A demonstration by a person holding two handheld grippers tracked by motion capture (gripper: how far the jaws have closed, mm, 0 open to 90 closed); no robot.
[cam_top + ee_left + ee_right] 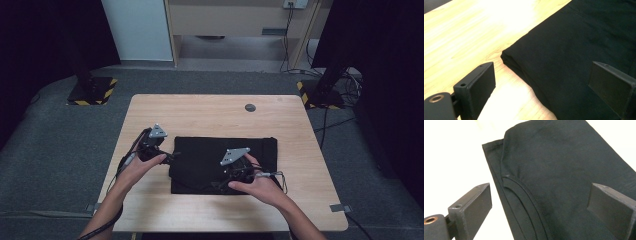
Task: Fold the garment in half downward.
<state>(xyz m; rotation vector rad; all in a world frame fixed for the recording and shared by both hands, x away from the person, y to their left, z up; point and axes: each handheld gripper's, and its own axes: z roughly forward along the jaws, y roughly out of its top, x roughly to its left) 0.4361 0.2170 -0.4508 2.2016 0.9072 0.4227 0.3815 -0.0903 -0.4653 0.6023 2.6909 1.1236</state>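
Lying flat on desk (pixel 150 210): folded black garment (pixel 210 155), near your edge, long axis running left-right across desk. Your left hand-held gripper (pixel 167 156) hovers at garment's left edge, jaws wide apart, nothing clamped. Your right hand-held gripper (pixel 222 184) sits over garment's front part, jaws apart, cloth beneath, not pinched.

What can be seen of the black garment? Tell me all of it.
The black garment is soft knit cloth, folded into a flat layered rectangle on the wooden table. The right gripper view shows a stitched curved hem. The left claw stands open at its left edge, the right claw open above it; neither pinches it.
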